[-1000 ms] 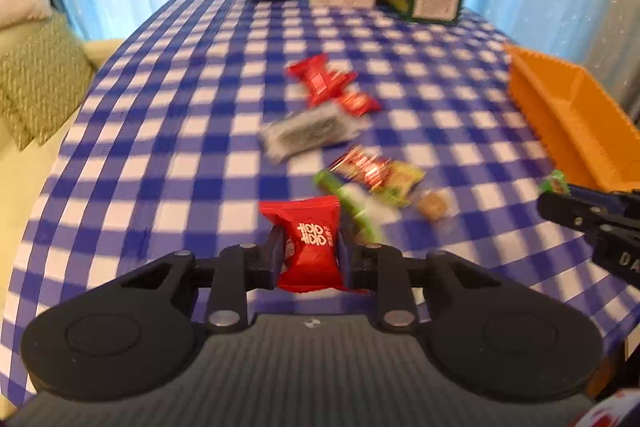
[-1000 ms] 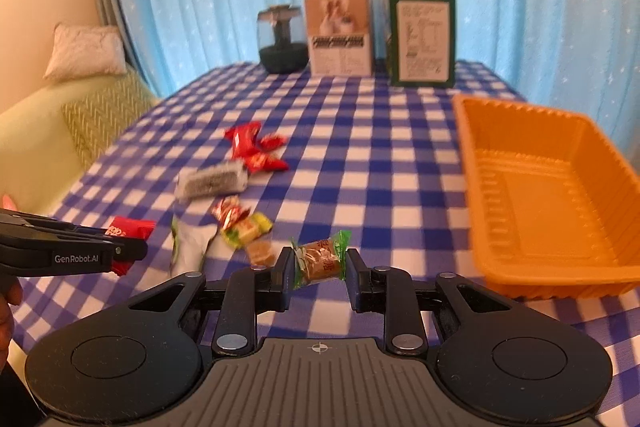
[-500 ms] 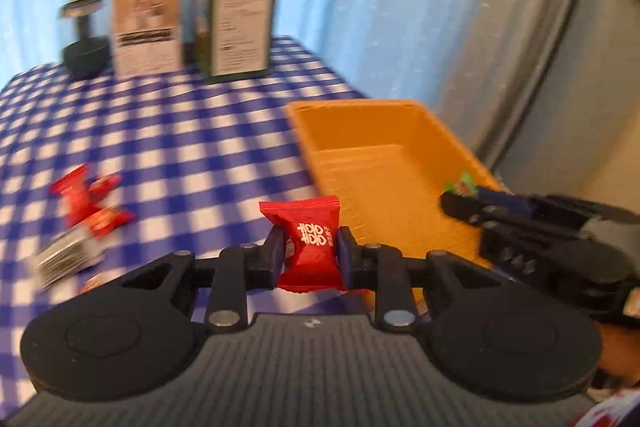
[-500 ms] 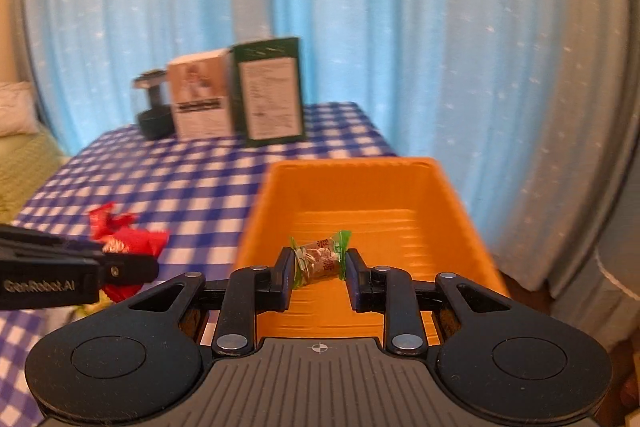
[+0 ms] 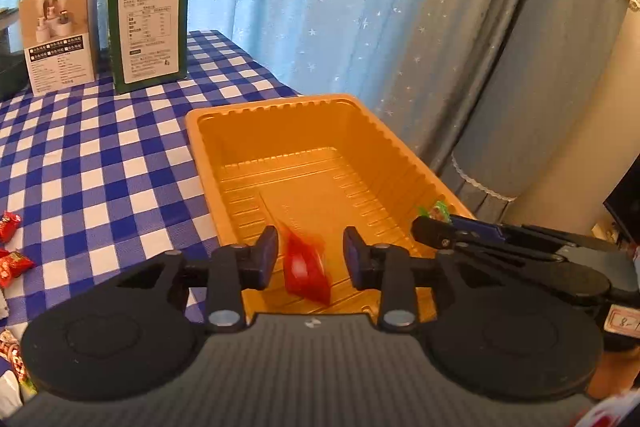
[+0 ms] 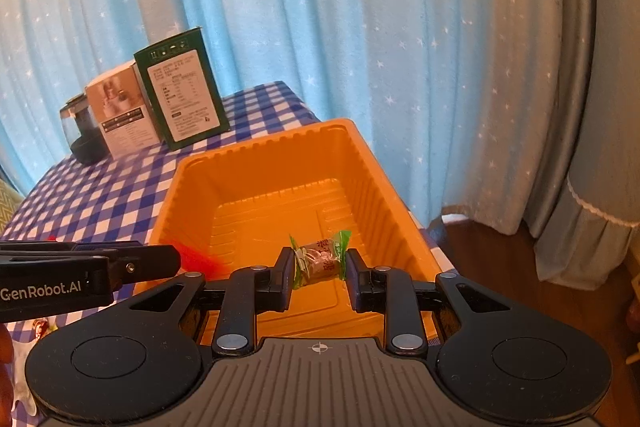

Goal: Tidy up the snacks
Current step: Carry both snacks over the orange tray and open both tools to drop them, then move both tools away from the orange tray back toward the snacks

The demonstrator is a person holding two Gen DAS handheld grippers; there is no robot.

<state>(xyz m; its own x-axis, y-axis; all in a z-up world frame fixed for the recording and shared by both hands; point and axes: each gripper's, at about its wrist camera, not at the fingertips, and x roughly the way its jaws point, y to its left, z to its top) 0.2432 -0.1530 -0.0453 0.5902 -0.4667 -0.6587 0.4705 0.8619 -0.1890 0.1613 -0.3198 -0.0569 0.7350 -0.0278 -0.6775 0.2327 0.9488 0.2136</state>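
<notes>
Left wrist view
Left gripper (image 5: 310, 259): jaws just been opening, pads now clear of the red packet (image 5: 306, 273); nothing gripped.
Red packet: blurred, loose between the jaws, above the near end of the tray (image 5: 280, 131); let go here so as to land inside, by the look of it.
Tray: orange, otherwise bare, at the table's right edge on the checked cloth (image 5: 100, 147).
Right gripper (image 5: 430, 223): seen side-on over the tray's right rim, green wrapper at its tip.
Red snacks (image 5: 10, 247): left behind on the cloth, well apart from the tray.
Boxes (image 5: 148, 27): upright at the far end, out of the way.

Right wrist view
Right gripper (image 6: 318, 269): nearly closed, pinching the green candy (image 6: 320, 261) by its wrapper ends.
Green candy: held above the tray's (image 6: 260, 163) floor, poised for a drop, not yet released.
Left gripper (image 6: 172, 261): side-on at left, red blur at its tip over the tray's near corner.
Next, probably: parting the right jaws over the tray.
</notes>
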